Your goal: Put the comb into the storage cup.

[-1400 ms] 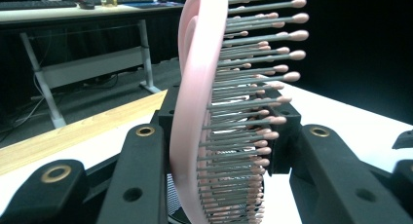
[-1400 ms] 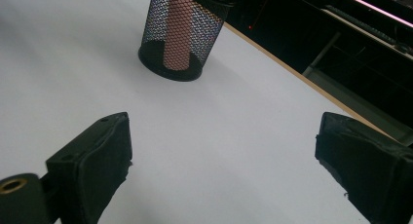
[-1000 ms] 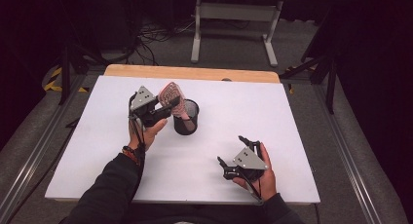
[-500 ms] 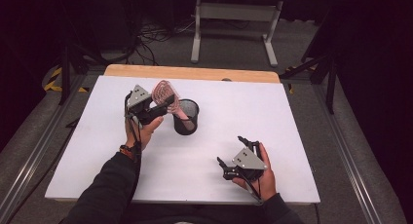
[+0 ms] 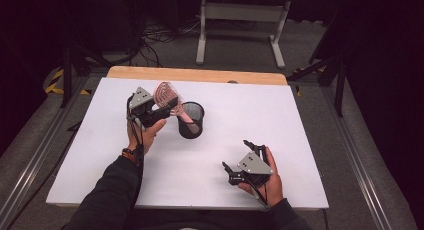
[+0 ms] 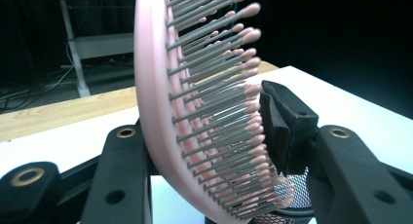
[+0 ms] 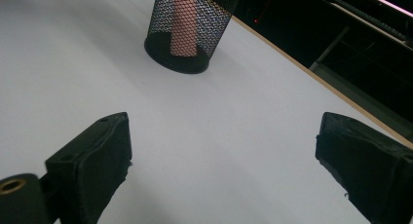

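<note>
**Pink brush in the cup, time to let go**

Pink plastic brush point(image 5: 166, 93), handle down inside the black mesh cup point(image 5: 191, 120), head leaning out over the rim, near the middle of the white table point(image 5: 310, 140). Left tongs point(image 5: 169, 106) around the brush head, jaws just opening. Brush between them, one pad behind its back and the other just at the bristle tips, loose and not squeezing. Right tongs point(image 5: 236, 154) wide open and holding nothing, low over the near right part of the table, well apart from the cup.

Likely step: putting the brush away, almost done. Next: open a bit wider, then pull back slowly and straight. No catching on the bristles, no tipping the light cup.

Flat, smooth, bare top, with a strip of wood point(image 5: 200, 75) along the far edge. Beyond it, grey floor, a tangle of cables point(image 5: 160, 37), the pale legs of another desk point(image 5: 240, 12), and lots of dark.
</note>
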A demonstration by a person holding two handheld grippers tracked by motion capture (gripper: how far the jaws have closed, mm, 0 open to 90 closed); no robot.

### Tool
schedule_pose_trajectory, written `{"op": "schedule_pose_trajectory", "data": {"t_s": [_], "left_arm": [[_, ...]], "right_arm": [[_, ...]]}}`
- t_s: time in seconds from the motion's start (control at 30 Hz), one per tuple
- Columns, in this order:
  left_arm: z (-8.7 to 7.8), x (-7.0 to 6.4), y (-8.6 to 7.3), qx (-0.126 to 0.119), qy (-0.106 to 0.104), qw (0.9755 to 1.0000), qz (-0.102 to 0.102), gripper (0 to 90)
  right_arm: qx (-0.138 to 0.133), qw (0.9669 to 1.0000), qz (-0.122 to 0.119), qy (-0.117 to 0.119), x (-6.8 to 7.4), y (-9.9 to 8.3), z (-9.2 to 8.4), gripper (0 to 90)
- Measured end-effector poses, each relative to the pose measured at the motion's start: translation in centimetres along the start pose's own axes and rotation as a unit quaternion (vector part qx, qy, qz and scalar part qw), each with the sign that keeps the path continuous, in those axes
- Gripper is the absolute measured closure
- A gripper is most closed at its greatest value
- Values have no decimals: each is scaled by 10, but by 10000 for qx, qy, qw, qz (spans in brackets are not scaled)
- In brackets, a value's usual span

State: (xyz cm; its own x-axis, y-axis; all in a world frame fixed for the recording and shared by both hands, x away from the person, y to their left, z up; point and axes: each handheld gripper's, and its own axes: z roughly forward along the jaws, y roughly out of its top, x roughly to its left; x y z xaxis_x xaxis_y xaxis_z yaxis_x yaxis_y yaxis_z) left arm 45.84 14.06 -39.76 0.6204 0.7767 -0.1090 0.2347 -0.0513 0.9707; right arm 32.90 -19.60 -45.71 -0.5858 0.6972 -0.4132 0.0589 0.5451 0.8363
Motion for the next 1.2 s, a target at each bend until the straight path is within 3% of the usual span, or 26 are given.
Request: {"op": "schedule_pose_trajectory", "data": {"t_s": [0.63, 1.2], "left_arm": [[-2, 3, -1, 26, -61, 10000, -21, 466], [-14, 8, 8, -104, -31, 9998, 182, 450]], "right_arm": [[34, 10000, -19, 8, 0, 0, 1, 71], [39, 10000, -29, 6, 1, 0, 1, 71]]}}
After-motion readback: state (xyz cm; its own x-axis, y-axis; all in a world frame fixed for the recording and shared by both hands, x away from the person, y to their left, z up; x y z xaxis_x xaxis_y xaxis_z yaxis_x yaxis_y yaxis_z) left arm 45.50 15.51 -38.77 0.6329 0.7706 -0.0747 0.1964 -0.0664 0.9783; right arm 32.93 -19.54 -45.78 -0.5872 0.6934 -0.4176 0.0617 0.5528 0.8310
